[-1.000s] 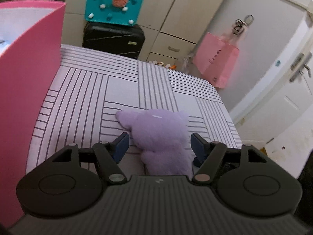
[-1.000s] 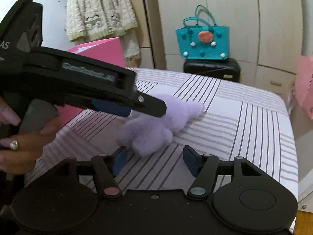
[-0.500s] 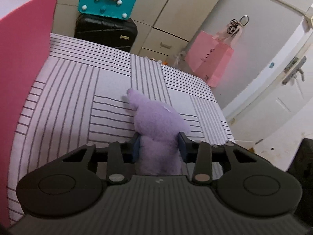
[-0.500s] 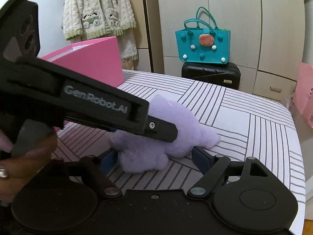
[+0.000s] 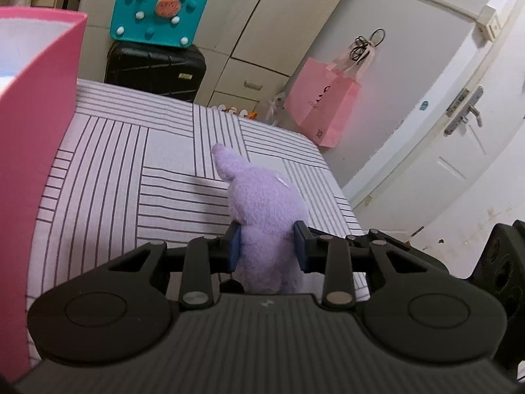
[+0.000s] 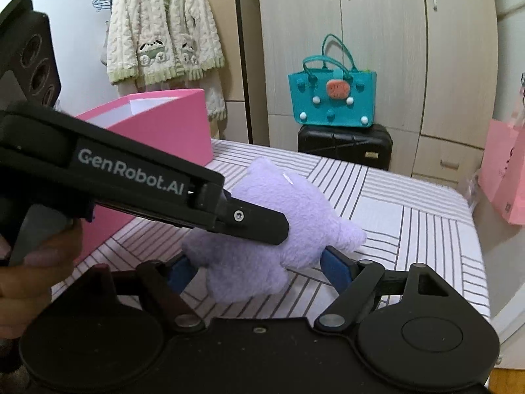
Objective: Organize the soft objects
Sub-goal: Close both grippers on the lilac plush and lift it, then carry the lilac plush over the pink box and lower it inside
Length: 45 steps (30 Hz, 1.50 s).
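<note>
Striped sheet [image 5: 137, 177], white with dark line blocks, covers a bed; cream wardrobe doors [image 6: 377, 42] stand behind it.

Item 1: purple plush toy [image 5: 265, 210]. It sits at the near middle of the bed, raised partly off the sheet, one rounded ear pointing away in the left wrist view. A small white tag shows on its upper side.

Item 2: left hand-held gripper [image 5: 267, 246]. Its blue pads are clamped onto the plush, one on each side, squeezing the soft body narrow. In the right wrist view this tool crosses from the left, marked "GenRobot.AI", with a person's hand [image 6: 36, 262] around its handle.

Item 3: right hand-held gripper [image 6: 259, 269]. Its jaws are spread wide, a blue pad at each side of the plush's lower part. They have just been closing slightly; whether the pads press the fur cannot be told.

Item 4: pink box [image 6: 164, 131], open-topped with a white interior, on the bed left of the plush and apart from it.

Item 5: teal handbag [image 6: 331, 98] with white pompoms, standing on a black suitcase [image 6: 344, 144] beyond the bed's far edge.

Item 6: pink paper bag [image 5: 325, 105], hanging by the white door [image 5: 459, 151].

Item 7: cream knitted cardigan [image 6: 160, 29], hung against the wall behind the box.
</note>
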{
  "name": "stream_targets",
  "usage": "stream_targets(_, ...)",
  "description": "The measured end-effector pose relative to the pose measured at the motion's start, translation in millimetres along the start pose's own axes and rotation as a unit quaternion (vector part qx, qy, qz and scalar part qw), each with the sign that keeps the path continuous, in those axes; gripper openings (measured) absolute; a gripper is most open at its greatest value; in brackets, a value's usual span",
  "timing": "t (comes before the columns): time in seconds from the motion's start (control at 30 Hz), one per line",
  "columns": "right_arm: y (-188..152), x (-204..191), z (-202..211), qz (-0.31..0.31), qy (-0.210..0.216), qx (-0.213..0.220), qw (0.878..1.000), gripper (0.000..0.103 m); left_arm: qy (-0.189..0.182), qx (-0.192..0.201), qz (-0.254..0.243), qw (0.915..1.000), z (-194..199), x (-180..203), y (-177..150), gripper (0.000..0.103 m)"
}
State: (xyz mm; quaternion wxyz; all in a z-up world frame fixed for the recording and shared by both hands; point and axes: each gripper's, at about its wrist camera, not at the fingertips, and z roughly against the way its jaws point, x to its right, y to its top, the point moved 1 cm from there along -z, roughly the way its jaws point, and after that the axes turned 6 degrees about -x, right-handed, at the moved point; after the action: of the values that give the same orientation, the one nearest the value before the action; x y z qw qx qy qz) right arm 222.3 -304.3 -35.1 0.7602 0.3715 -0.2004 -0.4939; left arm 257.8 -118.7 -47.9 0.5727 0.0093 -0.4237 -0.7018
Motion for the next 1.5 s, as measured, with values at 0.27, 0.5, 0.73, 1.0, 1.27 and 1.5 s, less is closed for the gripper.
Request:
stream_targets(0.27,9,-25,29,0.029,0.000,-0.003,1.000,0.084,0.003,-0.003,-0.023,0.9997,41,11,-4,0.032)
stream_targets(0.5,30,-60,51,0.073,0.014,0.001,0.997,0.085,0.022,0.003,-0.048,0.9986,97,14,4,0.032)
stream_targets(0.73,67,-100,65,0.115,0.059,0.011,0.992,0.085,0.055,0.039,-0.066,0.9955,163,10,9,0.032)
stream_targets(1.0,105,-149,61,0.163,0.126,0.029,0.978,0.085,0.090,0.076,-0.050,0.9917,232,-20,20,0.032)
stream_targets(1.27,140,-185,22,0.173,0.193,0.008,0.966,0.085,0.118,0.070,-0.010,0.9905,257,-71,38,0.032)
stream_targets(1.5,147,-206,-26,0.180,0.204,-0.043,0.961,0.084,0.125,0.043,0.039,0.9905,237,-123,46,0.032)
